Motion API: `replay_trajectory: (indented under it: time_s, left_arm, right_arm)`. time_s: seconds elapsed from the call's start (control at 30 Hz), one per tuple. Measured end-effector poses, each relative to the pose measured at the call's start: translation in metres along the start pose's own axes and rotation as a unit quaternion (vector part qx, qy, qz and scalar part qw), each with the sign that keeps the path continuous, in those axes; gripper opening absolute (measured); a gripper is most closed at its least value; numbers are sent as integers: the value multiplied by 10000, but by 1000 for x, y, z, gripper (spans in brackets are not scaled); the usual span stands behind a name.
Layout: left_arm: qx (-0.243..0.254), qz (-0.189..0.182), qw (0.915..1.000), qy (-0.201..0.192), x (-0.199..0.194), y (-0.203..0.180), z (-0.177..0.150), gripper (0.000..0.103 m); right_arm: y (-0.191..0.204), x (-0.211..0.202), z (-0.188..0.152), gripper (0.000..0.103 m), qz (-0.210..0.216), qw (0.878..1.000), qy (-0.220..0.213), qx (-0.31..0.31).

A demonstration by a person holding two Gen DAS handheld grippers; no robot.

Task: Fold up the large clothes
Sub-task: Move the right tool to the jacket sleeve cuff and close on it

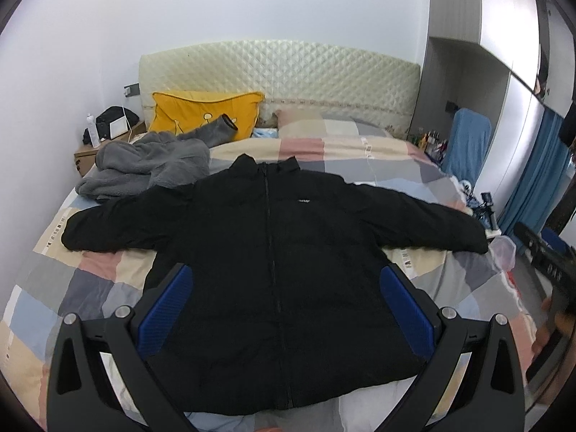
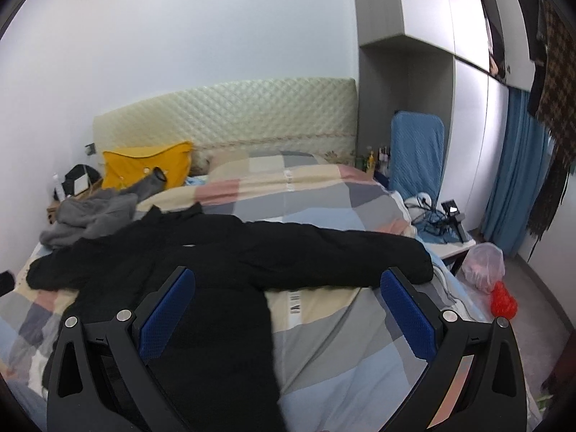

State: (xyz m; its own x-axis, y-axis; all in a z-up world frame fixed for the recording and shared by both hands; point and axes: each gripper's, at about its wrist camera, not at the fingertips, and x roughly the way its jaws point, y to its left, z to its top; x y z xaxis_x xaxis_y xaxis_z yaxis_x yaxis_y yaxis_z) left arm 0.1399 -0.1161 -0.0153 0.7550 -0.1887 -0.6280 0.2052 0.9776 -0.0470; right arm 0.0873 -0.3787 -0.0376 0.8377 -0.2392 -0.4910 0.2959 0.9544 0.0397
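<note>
1. I see the big black jacket lying flat on the bed, front side up and zipped shut.
2. Both sleeves stick out to the sides like open arms. One sleeve reaches toward the bed's edge near the small side table.
3. My left gripper hangs over the bottom half of the jacket. Its two blue pads are wide apart and hold nothing.
4. My right gripper hangs over the bed beside the jacket, just below that long sleeve. Its pads are wide apart too, and nothing is between them.
5. So I think the laying-out part is done. The jacket looks smooth and ready.
6. No fold is made yet. The sleeves must come in over the chest, and then the bottom must go up toward the collar.
7. A gray fluffy garment sits in a heap by the yellow pillow. It is not folded, so it may be waiting its turn.
</note>
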Motion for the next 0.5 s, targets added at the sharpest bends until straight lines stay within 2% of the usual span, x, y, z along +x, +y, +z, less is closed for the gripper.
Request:
replay_trajectory:
  time_s: [0.23, 0.33, 0.5]
  left_arm:
    - [126, 142, 9992, 354, 51, -6, -4, 103]
    - [148, 204, 9983, 522, 77, -2, -11, 103]
    - [-44, 95, 9974, 715, 121, 16, -26, 103]
  right_arm:
    - [-51, 71, -14, 103, -98, 9997, 73, 227]
    - [-76, 104, -21, 103, -6, 9975, 187, 676]
    - [-126, 167, -43, 102, -199, 9882, 401, 1463]
